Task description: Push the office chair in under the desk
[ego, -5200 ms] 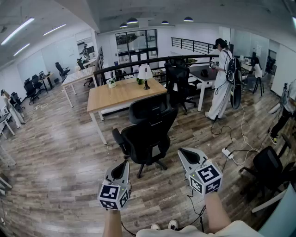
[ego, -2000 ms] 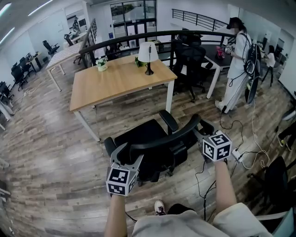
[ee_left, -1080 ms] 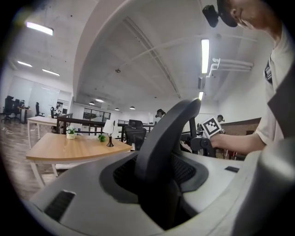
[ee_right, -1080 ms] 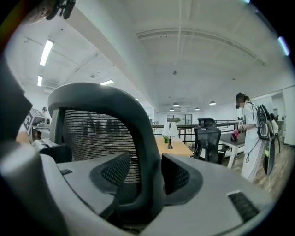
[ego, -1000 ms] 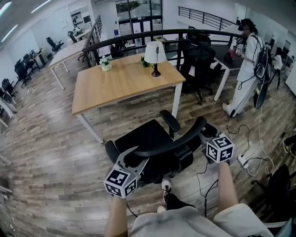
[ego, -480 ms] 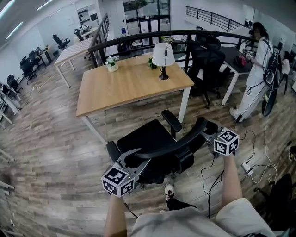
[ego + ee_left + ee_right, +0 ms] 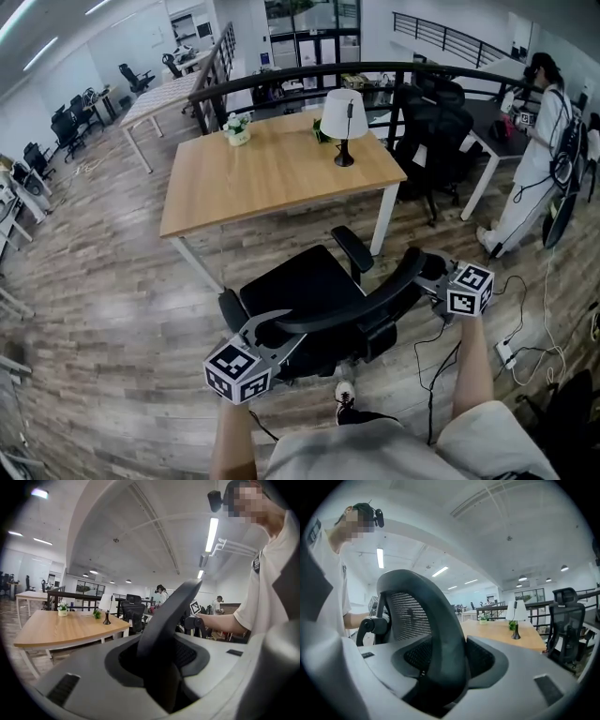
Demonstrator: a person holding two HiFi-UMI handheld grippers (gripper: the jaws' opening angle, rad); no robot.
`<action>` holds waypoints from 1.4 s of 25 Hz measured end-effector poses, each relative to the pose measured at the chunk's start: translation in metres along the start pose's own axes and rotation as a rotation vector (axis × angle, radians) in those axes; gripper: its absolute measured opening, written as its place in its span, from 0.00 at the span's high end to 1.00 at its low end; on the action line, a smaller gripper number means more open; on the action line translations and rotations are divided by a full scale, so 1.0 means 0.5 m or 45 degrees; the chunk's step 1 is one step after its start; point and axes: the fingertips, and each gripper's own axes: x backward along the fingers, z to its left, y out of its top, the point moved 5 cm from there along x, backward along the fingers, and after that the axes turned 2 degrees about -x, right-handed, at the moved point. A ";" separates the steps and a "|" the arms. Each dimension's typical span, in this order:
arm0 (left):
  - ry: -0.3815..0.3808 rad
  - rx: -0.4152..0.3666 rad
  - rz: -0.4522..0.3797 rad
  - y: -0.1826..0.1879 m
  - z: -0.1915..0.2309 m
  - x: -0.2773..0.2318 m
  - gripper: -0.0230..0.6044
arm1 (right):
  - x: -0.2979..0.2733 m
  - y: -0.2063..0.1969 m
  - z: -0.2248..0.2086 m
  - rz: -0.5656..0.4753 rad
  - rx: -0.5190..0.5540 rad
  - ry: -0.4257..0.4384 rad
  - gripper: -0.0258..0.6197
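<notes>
I have the chair (image 7: 300,286) by its backrest (image 7: 361,300), one gripper at each end of the curved top rim. My left gripper (image 7: 277,328) has just been closing and is now clamped at a middling width on the rim's left end. My right gripper (image 7: 427,274) has also just been closing; it grips the right end with its jaws much wider. In each gripper view the dark rim fills the slot between the jaws.

The chair stands on the wood floor on my side of the desk (image 7: 272,173). Its seat faces the desk's near edge and is wholly outside it. It sits toward the desk's right end, so the right armrest (image 7: 352,248) points at the white desk leg (image 7: 380,220) at that corner, which is near it but not touching.

On the desktop, a lamp (image 7: 344,117) stands near the far right and a small plant (image 7: 237,129) near the far left. Past the desk's right end are a second black chair (image 7: 441,127) at another table, and a person (image 7: 539,159) standing well off to the right. A power strip (image 7: 506,352) with cables lies on the floor to my right. My shoe (image 7: 344,392) is just behind the chair's base.
</notes>
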 end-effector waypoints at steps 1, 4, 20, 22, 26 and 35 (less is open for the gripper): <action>0.003 -0.001 -0.002 0.001 0.004 -0.003 0.70 | -0.002 0.001 -0.004 0.002 0.007 0.002 0.60; 0.010 0.007 0.014 0.008 0.015 -0.014 0.70 | -0.008 0.012 -0.017 0.009 0.031 -0.011 0.59; 0.047 0.019 0.022 0.025 0.101 -0.069 0.70 | -0.066 0.028 -0.102 0.002 0.077 0.018 0.59; 0.052 0.019 0.016 0.031 0.121 -0.076 0.69 | -0.075 0.031 -0.112 -0.007 0.079 0.010 0.59; 0.075 0.014 -0.004 0.036 0.171 -0.085 0.69 | -0.117 0.042 -0.139 -0.026 0.084 -0.008 0.59; 0.020 -0.001 -0.049 0.061 0.307 -0.136 0.69 | -0.207 0.072 -0.221 -0.022 0.083 -0.052 0.59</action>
